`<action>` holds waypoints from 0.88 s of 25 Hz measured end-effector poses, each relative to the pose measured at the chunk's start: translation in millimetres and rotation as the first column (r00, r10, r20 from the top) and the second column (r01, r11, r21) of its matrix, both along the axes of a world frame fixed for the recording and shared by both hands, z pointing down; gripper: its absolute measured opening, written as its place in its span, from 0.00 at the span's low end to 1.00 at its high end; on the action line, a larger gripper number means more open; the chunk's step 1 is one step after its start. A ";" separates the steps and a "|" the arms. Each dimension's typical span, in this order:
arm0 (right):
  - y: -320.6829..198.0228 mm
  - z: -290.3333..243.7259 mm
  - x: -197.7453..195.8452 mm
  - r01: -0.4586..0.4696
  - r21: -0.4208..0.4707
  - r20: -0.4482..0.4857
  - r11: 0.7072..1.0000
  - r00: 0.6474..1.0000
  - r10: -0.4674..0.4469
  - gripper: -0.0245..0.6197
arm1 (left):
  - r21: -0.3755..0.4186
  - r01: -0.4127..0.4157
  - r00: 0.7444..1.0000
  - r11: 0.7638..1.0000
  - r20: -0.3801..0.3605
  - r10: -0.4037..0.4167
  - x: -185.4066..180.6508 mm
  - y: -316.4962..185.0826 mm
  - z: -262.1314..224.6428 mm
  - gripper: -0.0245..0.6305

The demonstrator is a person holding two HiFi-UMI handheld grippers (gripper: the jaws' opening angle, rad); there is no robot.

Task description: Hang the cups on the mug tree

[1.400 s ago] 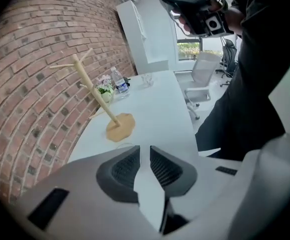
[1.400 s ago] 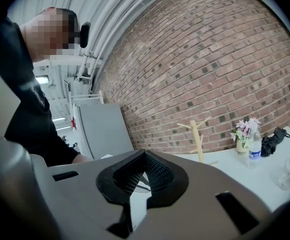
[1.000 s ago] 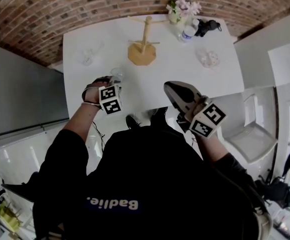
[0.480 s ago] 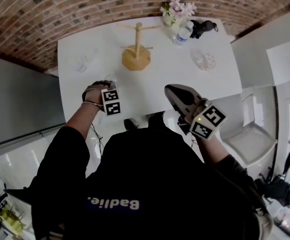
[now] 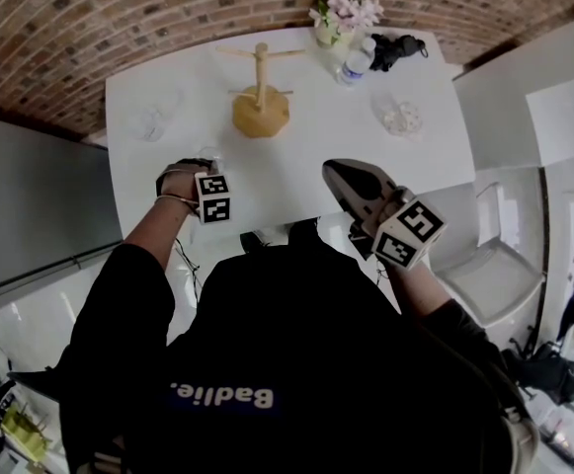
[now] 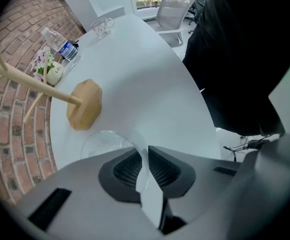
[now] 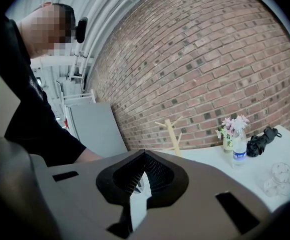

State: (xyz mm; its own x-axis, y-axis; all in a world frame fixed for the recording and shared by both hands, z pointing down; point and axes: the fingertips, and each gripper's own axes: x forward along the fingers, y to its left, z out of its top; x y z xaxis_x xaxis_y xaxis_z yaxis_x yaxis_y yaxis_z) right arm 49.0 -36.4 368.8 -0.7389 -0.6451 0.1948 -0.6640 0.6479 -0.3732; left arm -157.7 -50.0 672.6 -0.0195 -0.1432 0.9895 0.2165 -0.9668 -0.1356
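Observation:
The wooden mug tree (image 5: 260,107) stands bare at the back of the white table (image 5: 306,156). Its base (image 6: 85,104) lies ahead in the left gripper view. My left gripper (image 5: 205,166) is at the table's front left. Its jaws are closing on the thin wall of a clear glass cup (image 6: 107,143), which sits between the pads (image 6: 130,169). Two more glass cups stand apart, one at far left (image 5: 153,123) and one at right (image 5: 400,118). My right gripper (image 5: 334,170) hangs shut and empty off the front edge.
A vase of pink flowers (image 5: 341,16), a water bottle (image 5: 354,64) and a black bundle (image 5: 397,49) crowd the back right corner. A brick wall (image 5: 119,8) runs behind the table. A white chair (image 5: 494,275) stands at the right.
The table and its objects have drifted up and left in the head view. The left gripper stays at the glass cup near the front edge, and the right gripper has barely moved.

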 end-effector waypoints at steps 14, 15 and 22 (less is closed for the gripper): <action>-25.4 15.6 23.3 0.013 -0.025 -0.033 1.000 0.999 -0.013 0.08 | -0.002 0.074 0.962 0.997 -0.262 -0.072 45.7 -12.3 -61.0 0.09; -29.0 16.6 23.8 0.015 -0.024 -0.033 1.000 0.999 -0.016 0.08 | 0.005 0.087 0.952 0.996 -0.296 -0.081 53.7 -14.3 -68.5 0.09; -49.2 23.7 33.2 0.038 -0.022 -0.056 0.999 0.998 -0.039 0.08 | 0.020 0.158 0.870 0.987 -0.477 -0.129 107.6 -17.0 -110.1 0.09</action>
State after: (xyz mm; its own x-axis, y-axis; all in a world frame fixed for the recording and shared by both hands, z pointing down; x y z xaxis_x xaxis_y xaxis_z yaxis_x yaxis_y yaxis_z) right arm 82.2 -85.6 392.5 -0.7504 -0.6119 0.2498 -0.6593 0.6659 -0.3493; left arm -50.2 -66.9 562.5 0.4236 -0.2308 0.8760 -0.0276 -0.9698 -0.2422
